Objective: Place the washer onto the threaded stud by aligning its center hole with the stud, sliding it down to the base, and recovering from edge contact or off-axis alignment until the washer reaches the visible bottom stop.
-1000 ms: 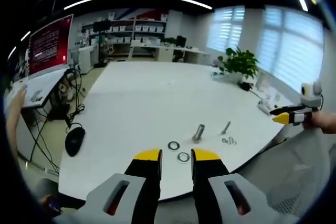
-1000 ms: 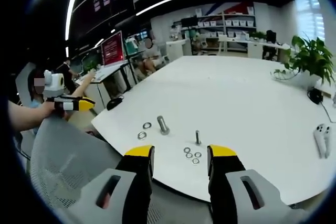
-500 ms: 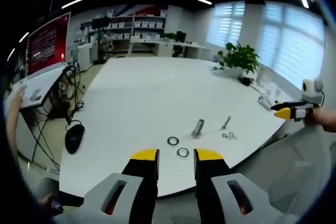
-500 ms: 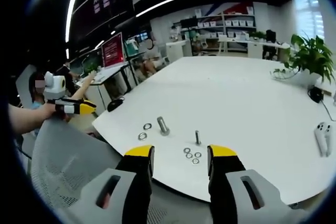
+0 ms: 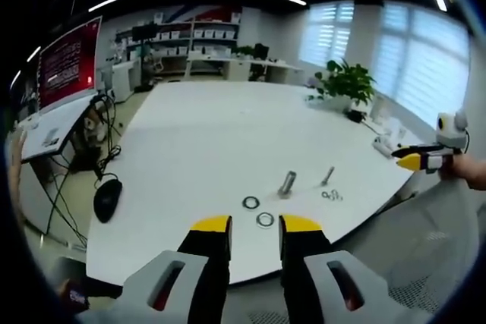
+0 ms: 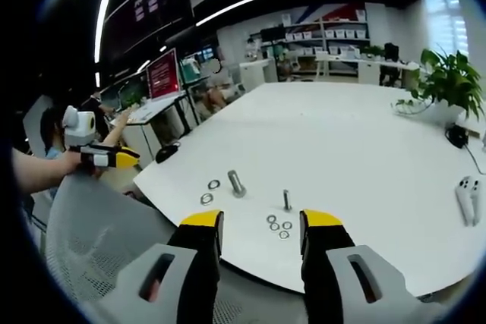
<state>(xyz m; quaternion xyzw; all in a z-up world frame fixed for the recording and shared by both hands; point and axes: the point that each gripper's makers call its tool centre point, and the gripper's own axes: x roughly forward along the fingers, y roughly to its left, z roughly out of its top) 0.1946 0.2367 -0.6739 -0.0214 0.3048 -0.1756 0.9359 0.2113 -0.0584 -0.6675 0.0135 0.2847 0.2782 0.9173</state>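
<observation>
A: Where do the two grippers stand?

B: Both hang off the near edge of the white table (image 5: 205,142), over a grey mesh chair back (image 6: 99,240). The left gripper (image 5: 254,225) has its yellow-tipped jaws apart with nothing between them. The right gripper (image 6: 258,221) is the same, jaws spread and empty.

A: And the hardware?

B: In the left gripper view, two washers lie flat near the table edge: one washer (image 5: 250,202) to the left, a second washer (image 5: 264,220) just beside it and nearer the jaws. Beyond them a large bolt (image 5: 287,185) lies on the table, and to its right a thinner threaded stud (image 5: 327,177), with a small cluster of washers (image 5: 331,196) next to it. I cannot tell whether the stud stands upright or leans.

A: Is any washer on the stud?

B: None that I can see; all of them lie on the tabletop.

A: Anything else on the table?

B: A potted plant (image 5: 345,89) at the far right side, and a white controller (image 6: 467,199) in the right gripper view. A black mouse (image 5: 108,201) sits on a lower desk to the left.
</observation>
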